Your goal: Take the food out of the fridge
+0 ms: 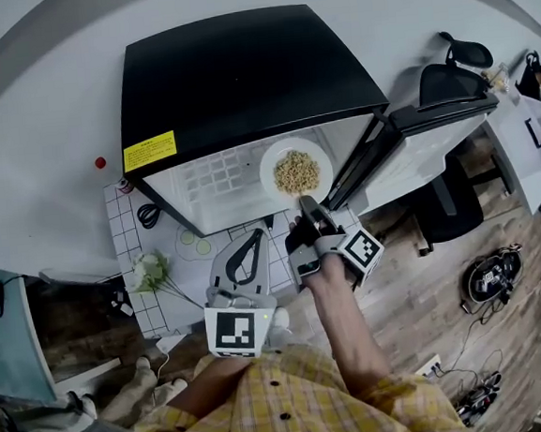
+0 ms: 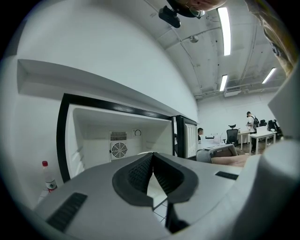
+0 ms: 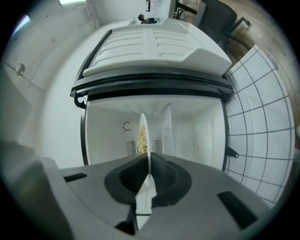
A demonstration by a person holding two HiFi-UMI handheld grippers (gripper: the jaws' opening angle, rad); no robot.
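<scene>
R gripper (image 1: 305, 203) fingers clamp plate (image 1: 269, 171) rim; L gripper (image 1: 256, 236) fingers closed, empty

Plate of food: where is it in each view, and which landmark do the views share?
Head view: plate of food at centre, at the mouth of the open fridge, its rim held by the right gripper.
Left gripper view: not made out.
Right gripper view: centre, edge-on, clamped between the jaws.
Shared landmark: the fridge, its white interior.

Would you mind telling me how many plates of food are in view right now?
1. The plate of food is held by its rim in the right gripper, at the mouth of the open fridge; more may be hidden deeper inside.
</scene>
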